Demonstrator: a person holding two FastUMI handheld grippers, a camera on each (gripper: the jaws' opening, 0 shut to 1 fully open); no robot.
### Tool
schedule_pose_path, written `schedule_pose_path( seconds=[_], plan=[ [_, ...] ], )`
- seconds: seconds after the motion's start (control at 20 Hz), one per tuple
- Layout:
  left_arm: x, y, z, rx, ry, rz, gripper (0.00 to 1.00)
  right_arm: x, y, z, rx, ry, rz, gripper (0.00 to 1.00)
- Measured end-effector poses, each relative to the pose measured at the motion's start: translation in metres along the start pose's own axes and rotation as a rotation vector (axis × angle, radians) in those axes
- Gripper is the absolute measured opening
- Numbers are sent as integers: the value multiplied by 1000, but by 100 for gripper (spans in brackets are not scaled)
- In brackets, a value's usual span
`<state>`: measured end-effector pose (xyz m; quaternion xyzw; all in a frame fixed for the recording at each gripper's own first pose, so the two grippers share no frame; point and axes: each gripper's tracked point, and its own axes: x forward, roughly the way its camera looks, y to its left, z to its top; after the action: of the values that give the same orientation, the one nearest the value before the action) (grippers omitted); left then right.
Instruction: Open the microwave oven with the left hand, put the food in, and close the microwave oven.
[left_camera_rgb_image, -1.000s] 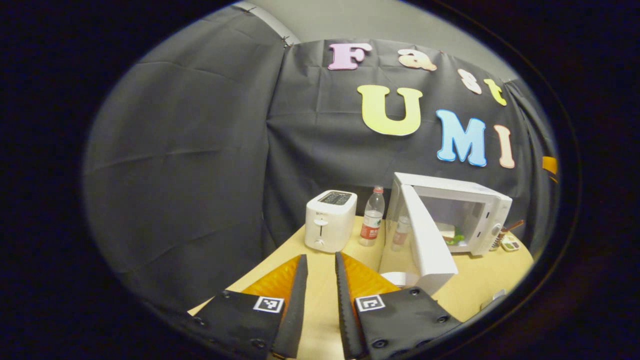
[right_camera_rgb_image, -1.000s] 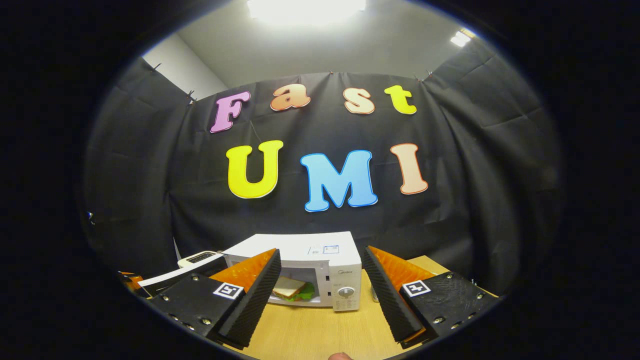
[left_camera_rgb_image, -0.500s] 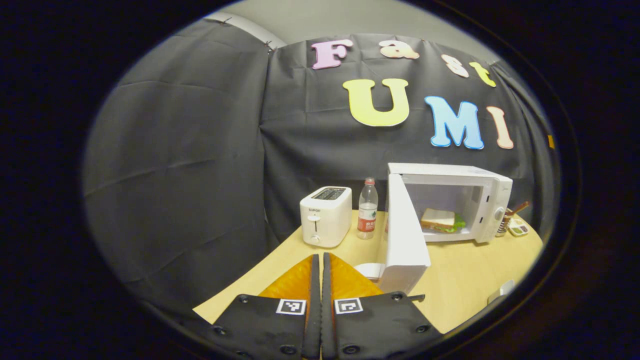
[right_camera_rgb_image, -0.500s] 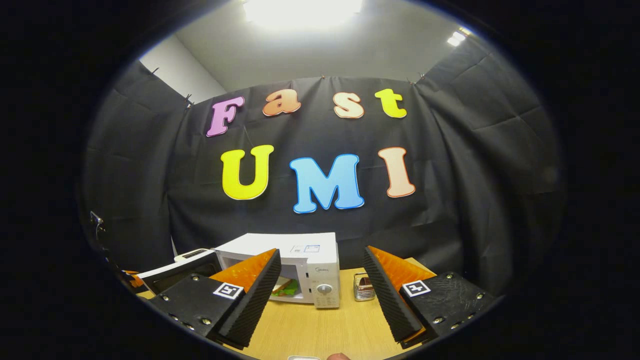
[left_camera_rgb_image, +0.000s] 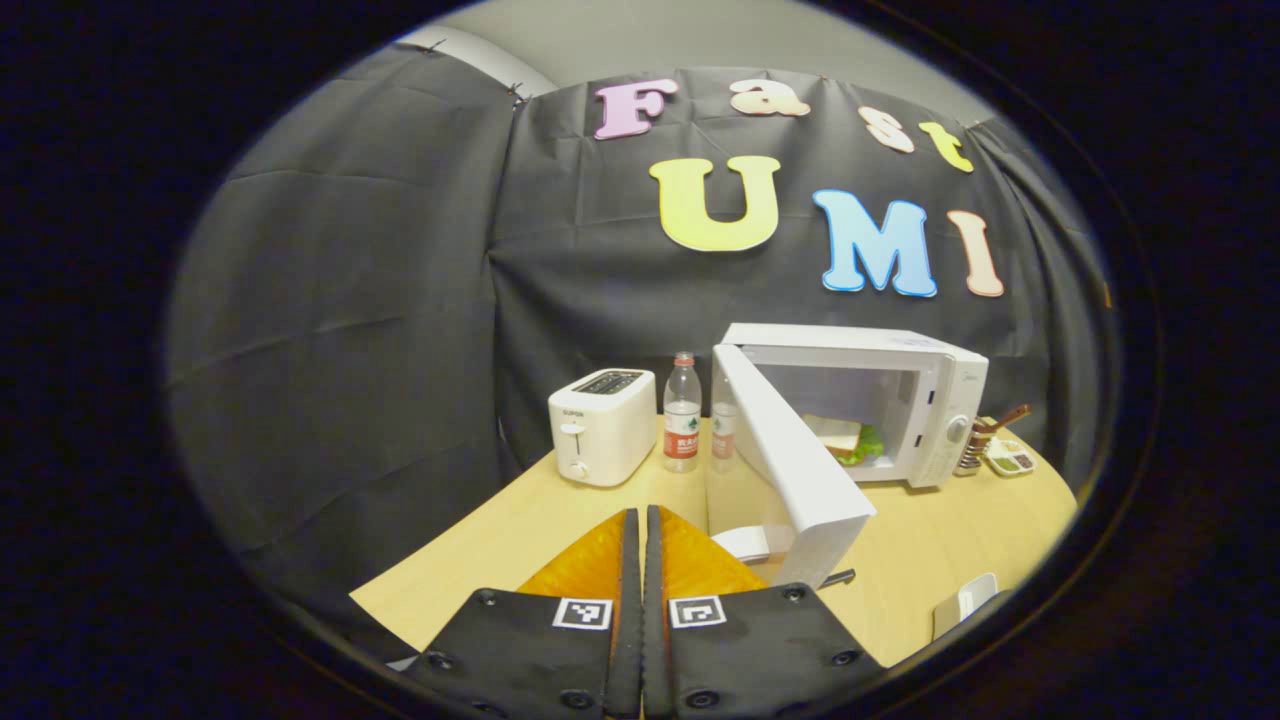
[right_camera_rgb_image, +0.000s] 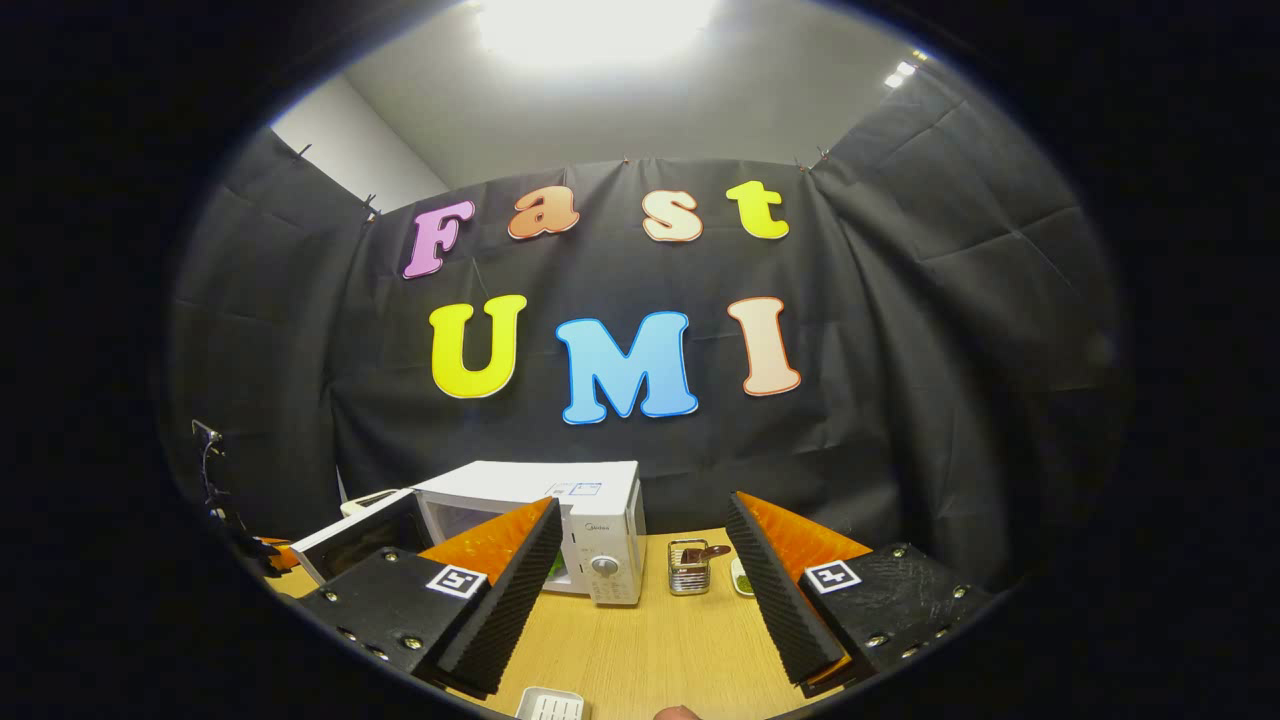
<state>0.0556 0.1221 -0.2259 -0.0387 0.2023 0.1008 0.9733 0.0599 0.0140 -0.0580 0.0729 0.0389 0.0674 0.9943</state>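
The sandwich (left_camera_rgb_image: 845, 438) already lies inside the microwave (left_camera_rgb_image: 900, 385), so only the closing is left. Your left gripper (left_camera_rgb_image: 633, 560) is closed on nothing, near the open door (left_camera_rgb_image: 800, 470); push the door shut with it. Your right gripper (right_camera_rgb_image: 640, 575) is wide open and holds nothing.

In the left gripper view we look from low over the near edge of the table (left_camera_rgb_image: 500, 540), facing the back wall, with the open microwave (left_camera_rgb_image: 880, 400) well off at two o'clock. In the right gripper view we sit farther right, tilted upward, the microwave (right_camera_rgb_image: 560, 510) at eight o'clock. Both views share the microwave, table and wall.
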Motion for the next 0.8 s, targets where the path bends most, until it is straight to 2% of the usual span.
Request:
schedule_pose_path(
  seconds=[0.35,0.8],
  plan=[
    [0,-66,5,25,-5,-108,7,-16,-14,-10,2,27,12,100],
    [19,-137,5,55,18,-298,7,-8,-14,-12,-21,36,-30,100]
  ],
)
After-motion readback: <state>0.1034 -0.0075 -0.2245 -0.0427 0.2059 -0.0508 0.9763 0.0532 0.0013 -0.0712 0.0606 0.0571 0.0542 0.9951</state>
